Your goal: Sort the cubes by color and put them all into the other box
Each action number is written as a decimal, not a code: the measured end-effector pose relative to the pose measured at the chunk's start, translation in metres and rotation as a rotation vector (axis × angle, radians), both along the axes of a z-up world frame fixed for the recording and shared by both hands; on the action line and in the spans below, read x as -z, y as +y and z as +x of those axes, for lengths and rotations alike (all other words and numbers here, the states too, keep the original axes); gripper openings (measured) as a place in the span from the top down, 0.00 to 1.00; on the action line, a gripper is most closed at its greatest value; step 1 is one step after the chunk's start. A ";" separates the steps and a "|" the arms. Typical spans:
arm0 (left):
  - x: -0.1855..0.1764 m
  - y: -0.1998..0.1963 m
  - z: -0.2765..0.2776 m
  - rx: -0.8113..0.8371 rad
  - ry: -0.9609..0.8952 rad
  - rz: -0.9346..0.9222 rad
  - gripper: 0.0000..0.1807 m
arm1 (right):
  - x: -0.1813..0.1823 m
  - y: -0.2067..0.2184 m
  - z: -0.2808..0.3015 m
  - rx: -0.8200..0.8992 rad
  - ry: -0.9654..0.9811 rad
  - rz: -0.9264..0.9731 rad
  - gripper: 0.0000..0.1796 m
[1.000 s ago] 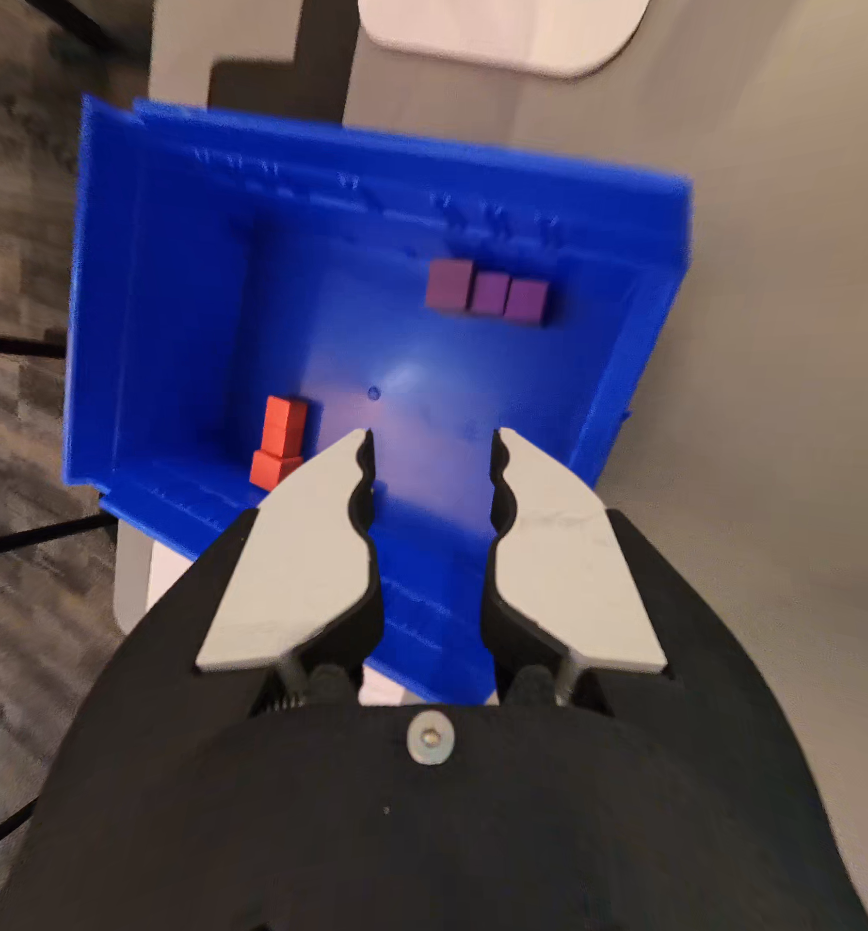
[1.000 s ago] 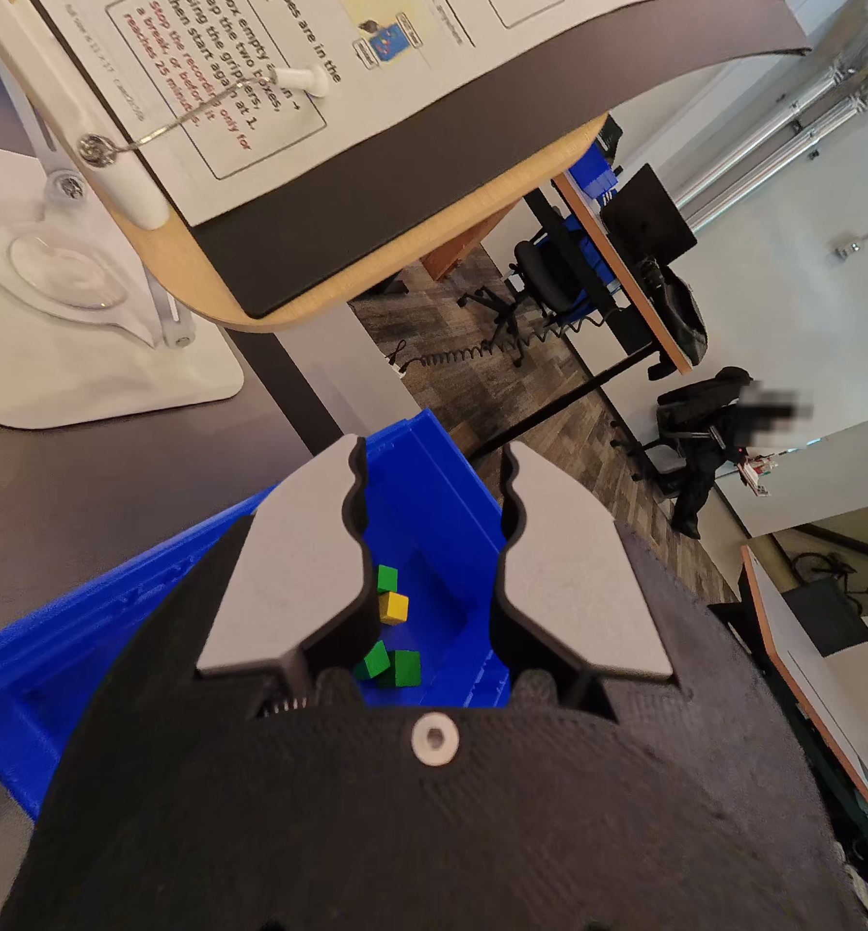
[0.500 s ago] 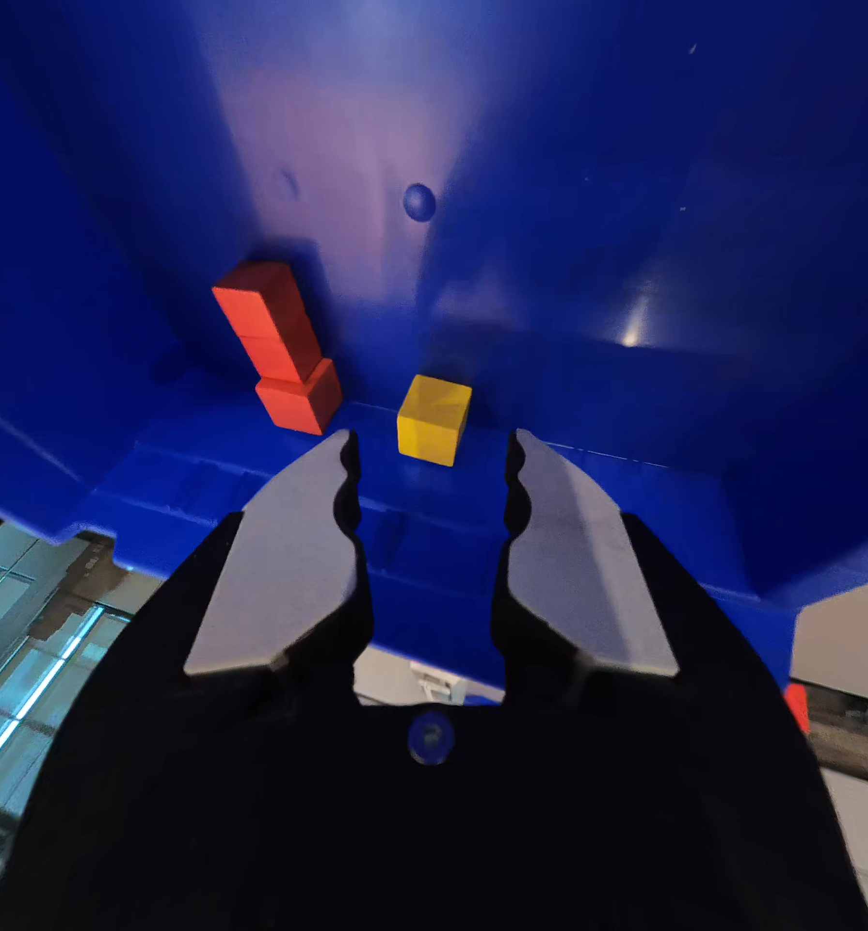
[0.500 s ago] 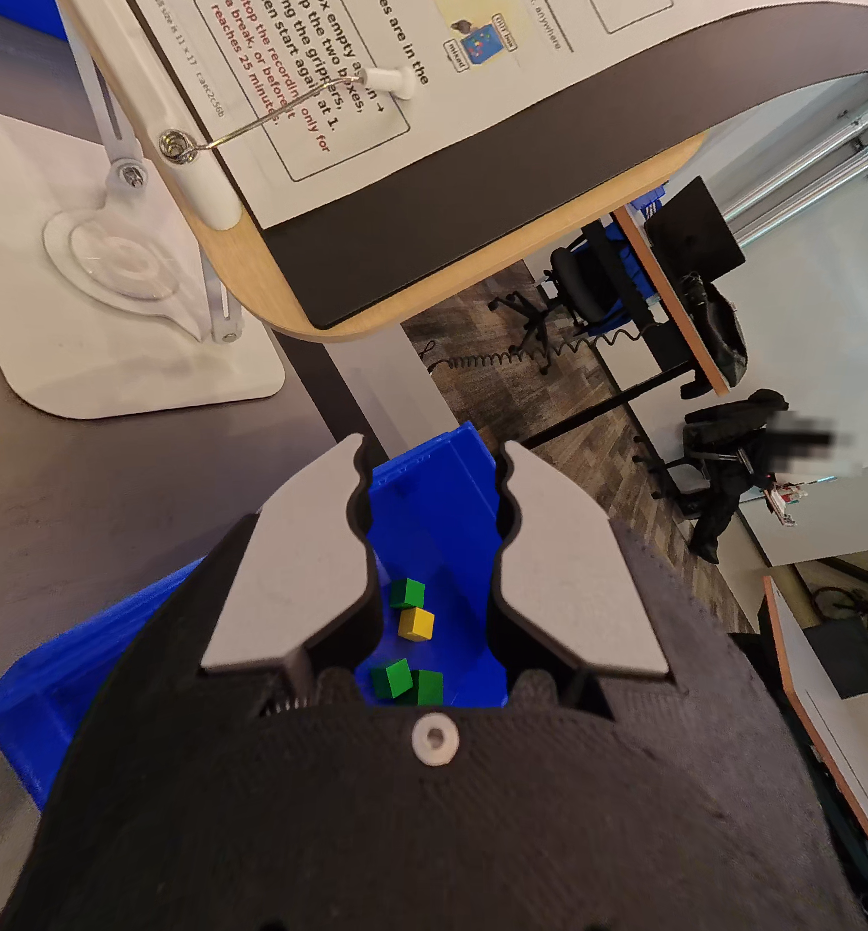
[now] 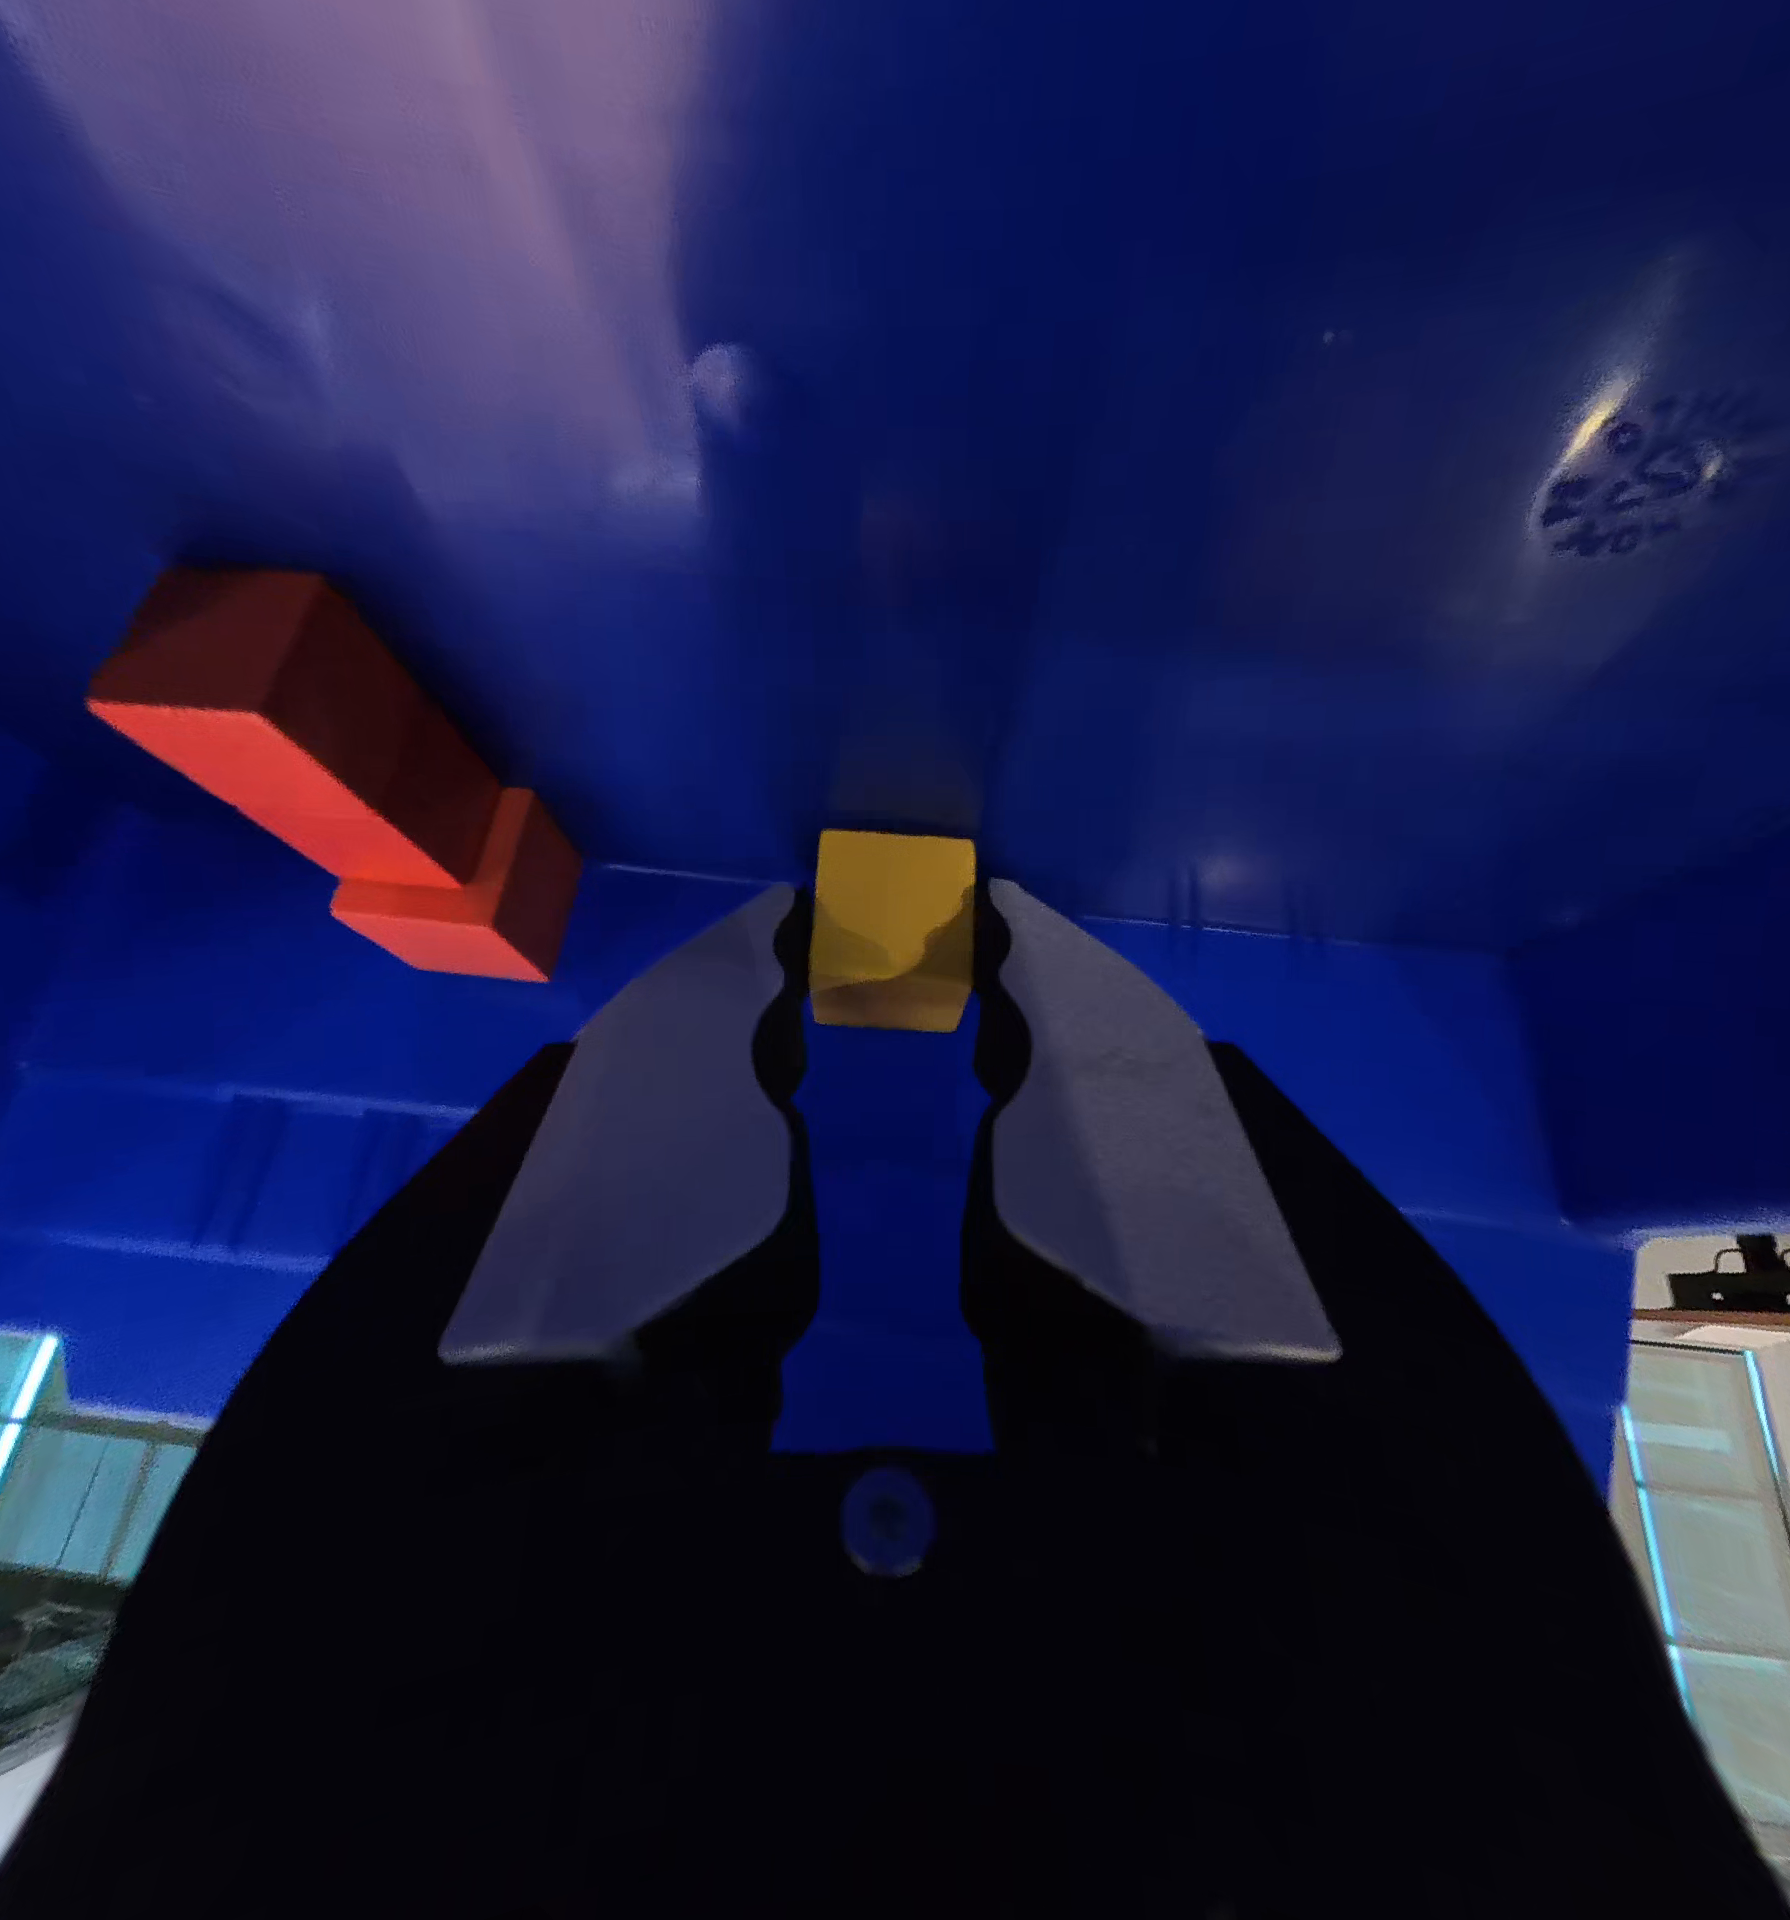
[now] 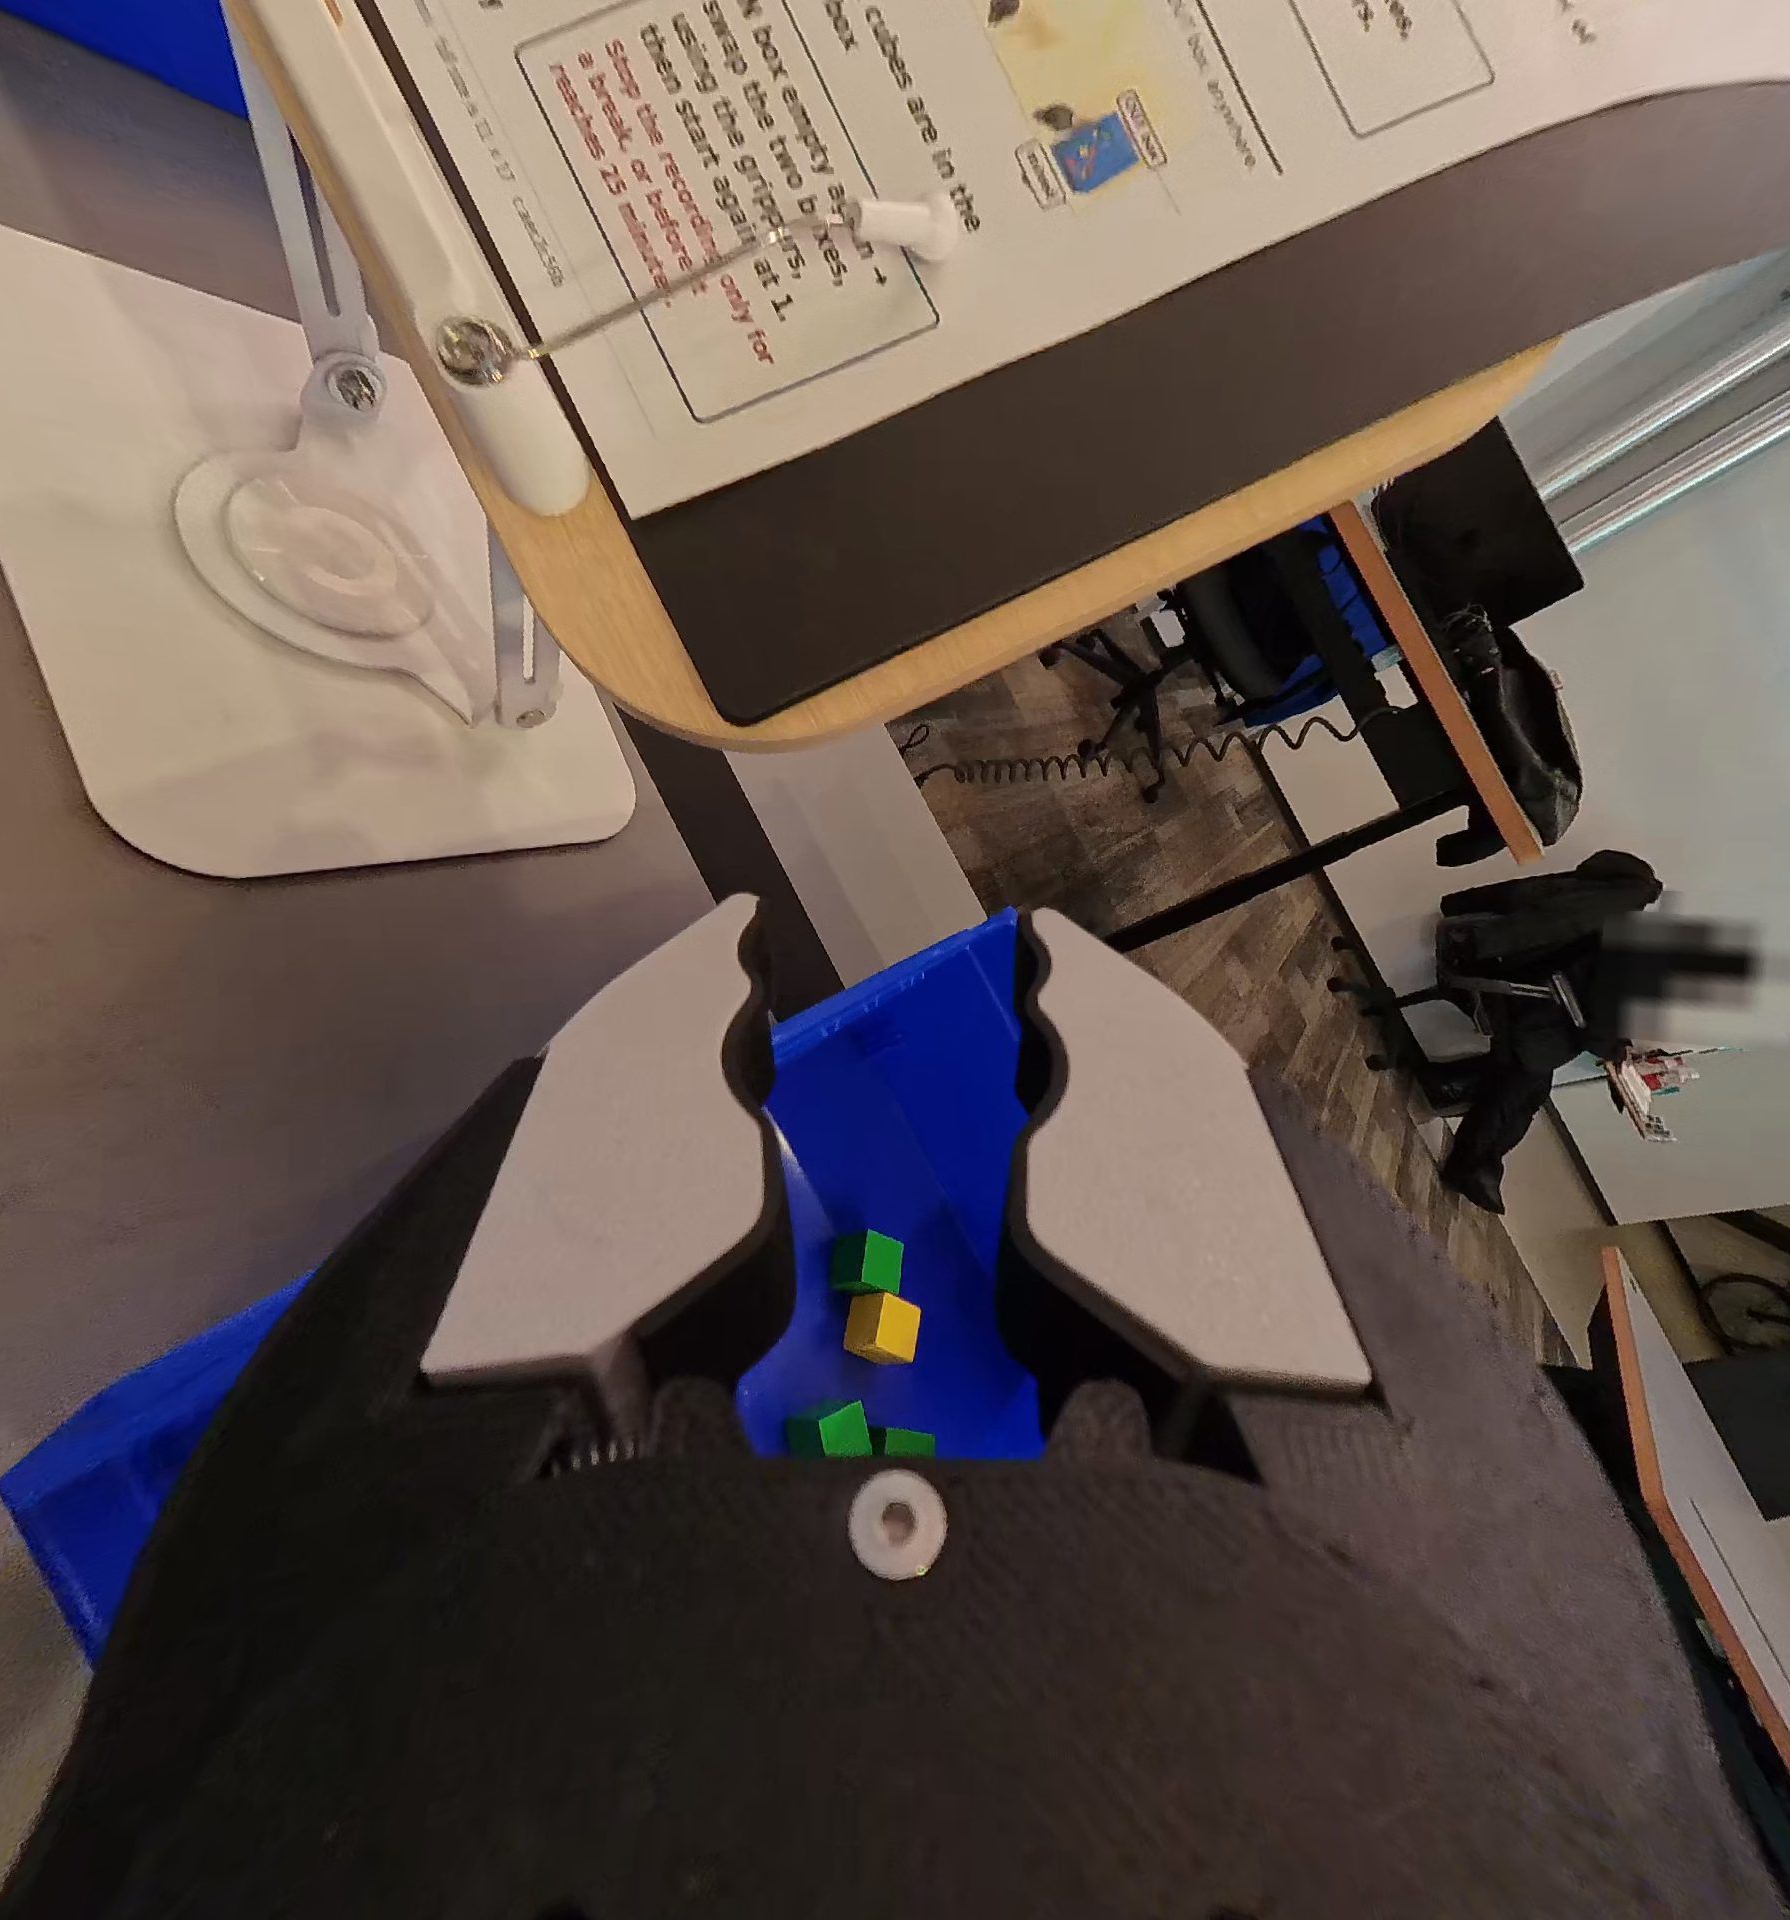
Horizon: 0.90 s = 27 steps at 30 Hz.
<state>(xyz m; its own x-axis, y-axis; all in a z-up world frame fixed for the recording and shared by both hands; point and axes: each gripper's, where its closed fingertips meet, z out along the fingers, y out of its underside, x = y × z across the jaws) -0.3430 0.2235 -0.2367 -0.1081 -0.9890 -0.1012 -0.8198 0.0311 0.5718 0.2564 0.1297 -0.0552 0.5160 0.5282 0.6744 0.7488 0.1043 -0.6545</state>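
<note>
**Left tongs around a yellow cube; right tongs spread above the second box**

Left wrist view: the left gripper (image 5: 891,914) reaches deep into the glossy blue plastic box (image 5: 1234,468). A small yellow wooden cube (image 5: 889,925) sits between the tips of its two grey fingers (image 5: 662,1122), at the line where the box floor meets the wall. The finger pads stand right against the cube's two sides, yet whether they pinch it or only bracket it cannot be told. To the left of the tongs, well apart from the yellow cube, a row of red wooden cubes (image 5: 351,769) lies on the floor, the nearest one against the wall. Half a second ago the yellow cube lay just ahead of the fingertips with a gap on either side; now it is between them, and the jaws stand narrower.

Right wrist view: the right gripper (image 6: 889,966) hangs with its jaws spread and nothing between them, above another blue plastic box (image 6: 901,1101) on the grey tabletop (image 6: 195,1039). Seen through the gap, a second yellow cube (image 6: 883,1327) lies on that box's floor, a green cube (image 6: 867,1260) touching it on the far side and two more green cubes (image 6: 834,1429) nearer the camera. A white stand (image 6: 247,623) carrying a printed instruction sheet (image 6: 974,208) rises behind. Since the earlier frame this view has shifted only slightly, and the jaws are as wide as before.
</note>
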 end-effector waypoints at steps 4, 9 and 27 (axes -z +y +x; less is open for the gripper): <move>-0.022 -0.005 0.011 -0.059 -0.107 0.072 0.84 | -0.015 -0.011 -0.010 -0.034 -0.011 0.054 0.76; -0.074 -0.046 0.068 -0.154 -0.570 0.098 0.84 | -0.048 -0.046 -0.047 -0.151 -0.025 0.167 0.76; -0.172 -0.295 0.317 -0.053 -1.711 -0.793 0.84 | -0.007 -0.210 -0.272 -0.789 -0.156 0.366 0.68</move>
<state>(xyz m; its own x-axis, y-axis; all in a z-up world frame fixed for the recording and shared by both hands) -0.0264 -0.0718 -0.0650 -0.3704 -0.8529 0.3679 -0.4223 -0.1982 -0.8845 -0.0158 -0.0807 -0.0485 -0.0199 0.4283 0.9034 0.4481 0.8116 -0.3749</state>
